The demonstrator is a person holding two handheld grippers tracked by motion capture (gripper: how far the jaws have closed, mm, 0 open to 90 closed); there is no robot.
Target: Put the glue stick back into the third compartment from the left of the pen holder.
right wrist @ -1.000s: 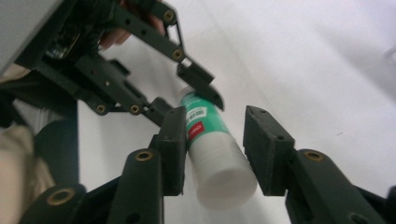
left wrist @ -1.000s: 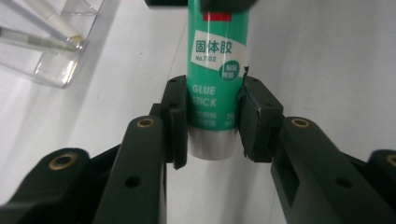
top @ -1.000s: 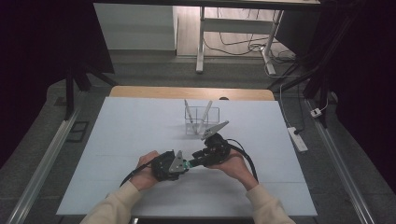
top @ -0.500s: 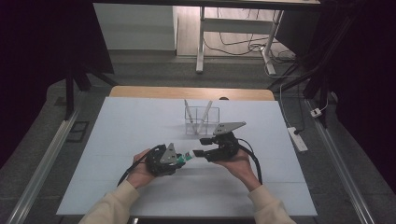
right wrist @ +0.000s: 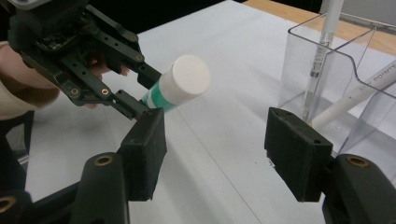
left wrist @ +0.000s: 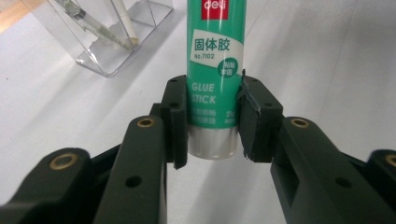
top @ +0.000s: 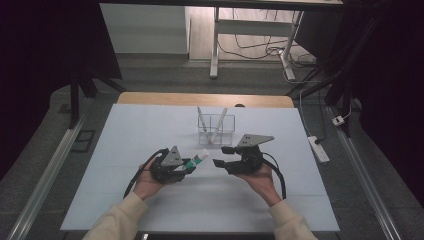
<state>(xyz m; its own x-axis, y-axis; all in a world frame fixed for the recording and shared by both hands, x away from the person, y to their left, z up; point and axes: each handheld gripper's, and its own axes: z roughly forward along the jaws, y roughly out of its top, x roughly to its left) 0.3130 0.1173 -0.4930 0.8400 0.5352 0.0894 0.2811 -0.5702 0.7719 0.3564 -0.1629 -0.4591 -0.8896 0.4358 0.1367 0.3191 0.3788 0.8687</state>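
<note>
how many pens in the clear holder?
2. Both stand in the clear holder behind the grippers: one pen leans left, the other pen leans right. The holder is see-through, so none looks hidden.

Green glue stick (left wrist: 215, 70), white cap on, tilted off table, clamped at base in left tool (left wrist: 212, 122)

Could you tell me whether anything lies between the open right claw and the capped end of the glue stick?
Nothing: in the high view, bare table separates the right claw from the glue stick.
</note>
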